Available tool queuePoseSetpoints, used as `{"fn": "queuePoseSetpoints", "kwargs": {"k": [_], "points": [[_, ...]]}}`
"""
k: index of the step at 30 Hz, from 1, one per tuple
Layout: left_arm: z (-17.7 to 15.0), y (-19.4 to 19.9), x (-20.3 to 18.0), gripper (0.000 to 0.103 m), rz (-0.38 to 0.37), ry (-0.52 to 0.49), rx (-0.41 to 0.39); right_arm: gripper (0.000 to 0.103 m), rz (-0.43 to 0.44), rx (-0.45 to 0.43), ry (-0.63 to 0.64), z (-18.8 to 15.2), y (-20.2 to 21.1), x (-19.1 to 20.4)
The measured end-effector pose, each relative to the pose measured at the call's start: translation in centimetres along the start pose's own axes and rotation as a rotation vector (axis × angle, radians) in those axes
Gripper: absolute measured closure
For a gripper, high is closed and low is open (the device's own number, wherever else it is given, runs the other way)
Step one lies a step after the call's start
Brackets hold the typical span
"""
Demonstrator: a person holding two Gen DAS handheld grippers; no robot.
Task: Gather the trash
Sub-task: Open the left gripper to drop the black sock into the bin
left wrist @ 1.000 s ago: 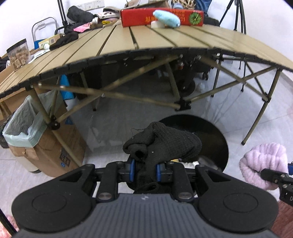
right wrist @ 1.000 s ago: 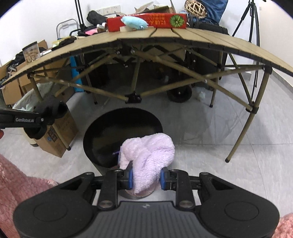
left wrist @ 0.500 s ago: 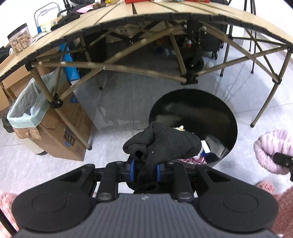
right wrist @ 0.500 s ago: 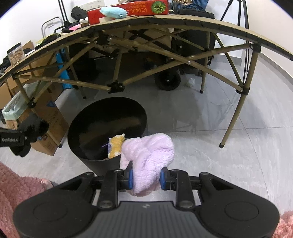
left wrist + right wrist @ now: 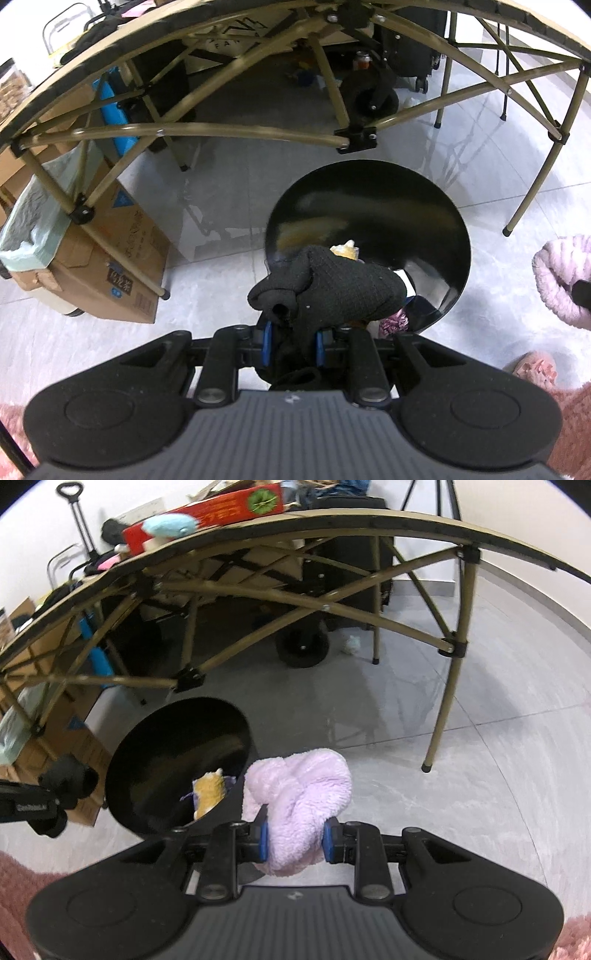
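Trash waited in both my tools above the round black plastic bin (image 5: 369,206) on the grey tiled floor (image 5: 461,768): my right tool (image 5: 294,836) clenched a fluffy lilac cloth (image 5: 299,794) just beside its rim, my left tool (image 5: 291,341) clenched a black knitted glove (image 5: 332,291) over its near edge.

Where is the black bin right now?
The black bin stands on the floor in front of the folding table, just beyond the left gripper with its black cloth; in the right wrist view it sits lower left.
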State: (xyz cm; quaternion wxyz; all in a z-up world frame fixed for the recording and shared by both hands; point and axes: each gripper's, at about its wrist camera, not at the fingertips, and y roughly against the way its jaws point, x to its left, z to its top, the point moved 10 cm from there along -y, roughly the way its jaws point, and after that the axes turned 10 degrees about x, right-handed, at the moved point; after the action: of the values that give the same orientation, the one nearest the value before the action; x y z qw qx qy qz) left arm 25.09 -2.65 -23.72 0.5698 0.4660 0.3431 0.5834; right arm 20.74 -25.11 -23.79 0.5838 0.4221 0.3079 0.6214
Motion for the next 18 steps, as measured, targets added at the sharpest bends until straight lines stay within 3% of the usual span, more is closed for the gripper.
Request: {"fn": "queuePoseSetpoints", "kwargs": {"k": [18], "points": [[4.4, -3.5, -4.5, 0.081, -0.064, -0.019, 0.048, 0.078, -0.067, -0.013, -0.096, 0.6, -0.4, -3.9]]}}
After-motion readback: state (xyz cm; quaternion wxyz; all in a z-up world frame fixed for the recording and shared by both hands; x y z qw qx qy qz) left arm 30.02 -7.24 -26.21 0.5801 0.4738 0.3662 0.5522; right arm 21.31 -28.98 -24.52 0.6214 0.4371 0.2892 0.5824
